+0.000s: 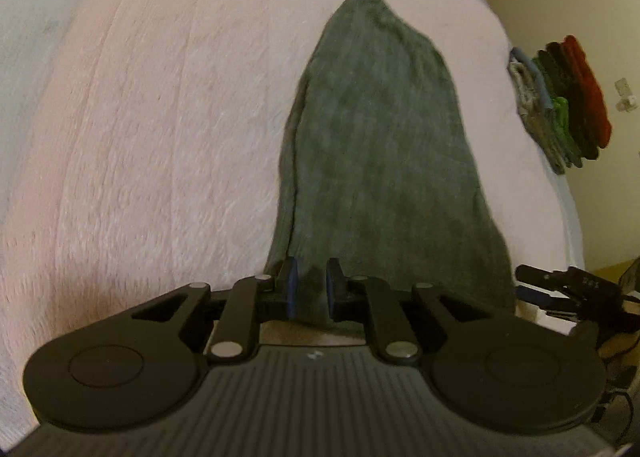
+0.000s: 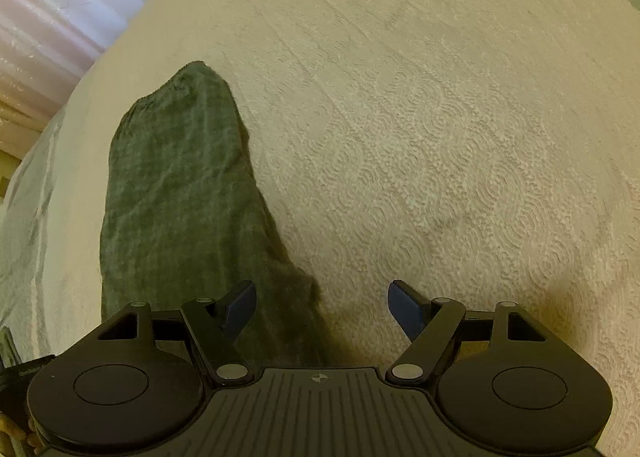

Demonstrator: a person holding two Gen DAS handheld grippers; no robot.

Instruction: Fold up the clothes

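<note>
In the left wrist view we see the left gripper (image 1: 311, 289) with its jaws drawn in narrow and pinching a bunched near edge of the green garment (image 1: 376, 145). The dark green cloth runs away from the jaws as a long strip that narrows toward its far end, lying flat on the pale textured bedspread (image 1: 160, 117). At the right, close to the bed's edge, sits a stack of folded clothes (image 1: 560, 105) in red, dark green, bright green and grey; it is blurred, so we cannot say just how many pieces it holds. Near the lower right, part of the other black tool shows beside the garment's near corner.

In the right wrist view we see the right gripper (image 2: 322, 307) with its jaws spread wide and nothing between them. The green garment (image 2: 180, 193) lies to the left of centre, stretching from the near edge toward the far left, and its near right edge passes just by the left blue fingertip (image 2: 240, 303); whether they touch we cannot tell. The bedspread (image 2: 440, 137) fills the rest, and a pale curtain (image 2: 60, 9) hangs at the far left
</note>
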